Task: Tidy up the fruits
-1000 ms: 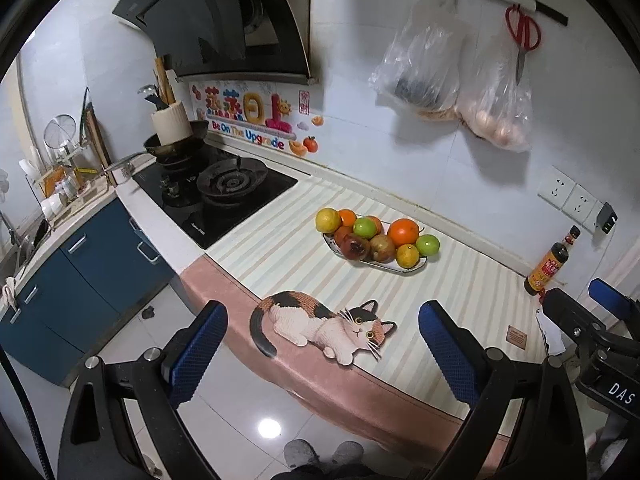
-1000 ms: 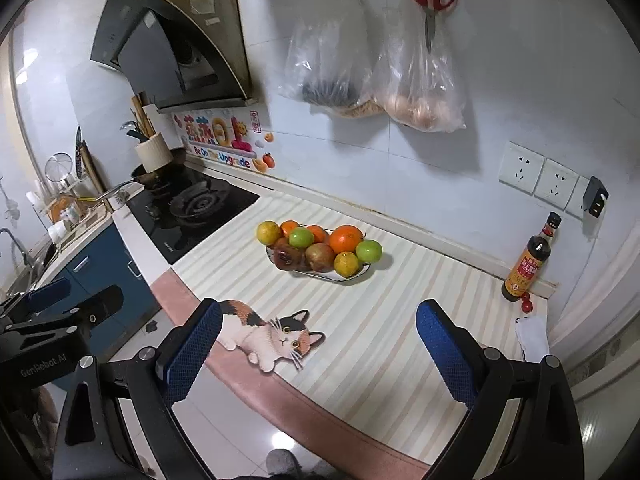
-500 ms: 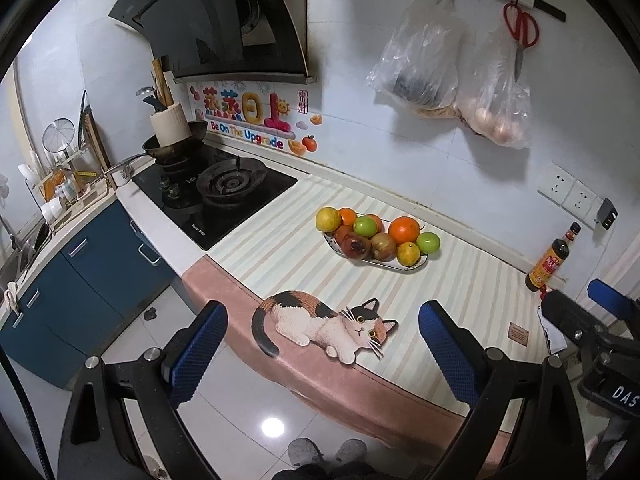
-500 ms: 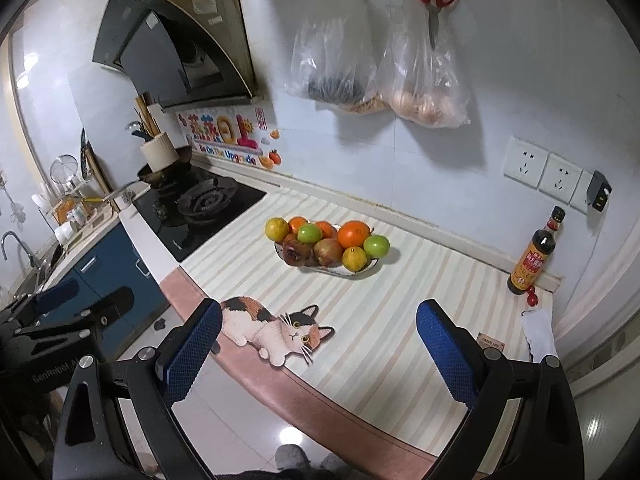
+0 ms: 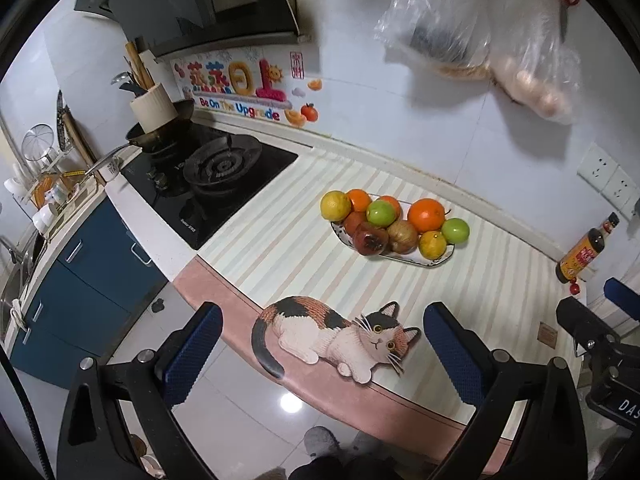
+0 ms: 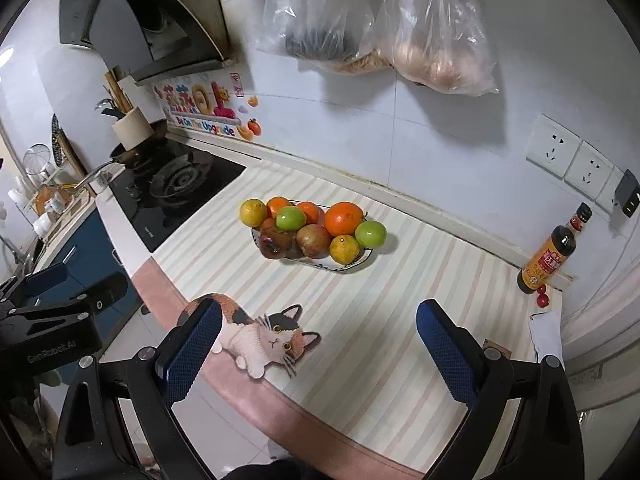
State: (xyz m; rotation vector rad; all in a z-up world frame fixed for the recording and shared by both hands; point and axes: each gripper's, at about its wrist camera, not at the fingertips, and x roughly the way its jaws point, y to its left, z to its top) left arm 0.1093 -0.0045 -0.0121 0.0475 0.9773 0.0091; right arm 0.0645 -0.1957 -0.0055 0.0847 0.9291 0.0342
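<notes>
Left tool (image 5: 320, 354), jaws opening with nothing between them, and right tool (image 6: 318, 346), jaws spread and empty, both above the near edge of the striped tabletop (image 6: 400, 320). Ahead of both tools, well apart from their fingertips, a white dish (image 6: 348, 267) piled with fruits (image 6: 316, 226): oranges, green and brownish ones. Cat figure (image 5: 340, 334) between the left tool's fingers. Sauce bottle (image 6: 550, 254) far right.
</notes>
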